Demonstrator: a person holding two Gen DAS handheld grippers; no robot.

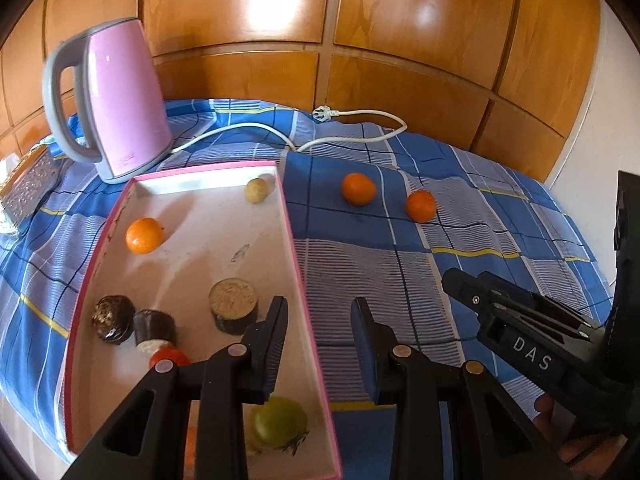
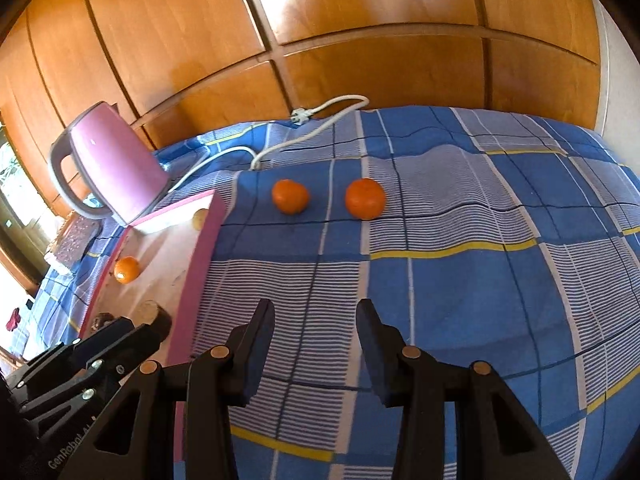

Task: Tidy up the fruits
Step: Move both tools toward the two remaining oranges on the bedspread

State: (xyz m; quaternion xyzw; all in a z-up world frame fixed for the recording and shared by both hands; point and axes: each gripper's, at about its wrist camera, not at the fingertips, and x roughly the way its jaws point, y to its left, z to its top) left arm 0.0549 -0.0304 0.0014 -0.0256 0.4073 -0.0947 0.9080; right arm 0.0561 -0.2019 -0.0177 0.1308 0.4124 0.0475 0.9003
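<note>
A pink-rimmed white tray (image 1: 296,256) lies on the blue checked cloth. It holds an orange (image 1: 144,235), a small yellowish fruit (image 1: 256,190), a green fruit (image 1: 280,422), a red fruit (image 1: 170,357) and dark brown pieces (image 1: 233,306). Two more oranges lie on the cloth right of the tray, one nearer it (image 1: 358,189) (image 2: 290,196), one farther right (image 1: 421,206) (image 2: 365,198). My left gripper (image 1: 320,312) is open and empty over the tray's right rim. My right gripper (image 2: 316,316) is open and empty above the cloth, short of the two oranges; it also shows in the left wrist view (image 1: 472,292).
A pink kettle (image 1: 120,100) stands behind the tray, its white cord and plug (image 1: 324,114) trailing across the cloth. A patterned box (image 1: 28,188) lies at far left. A wooden panelled wall (image 1: 320,20) rises behind.
</note>
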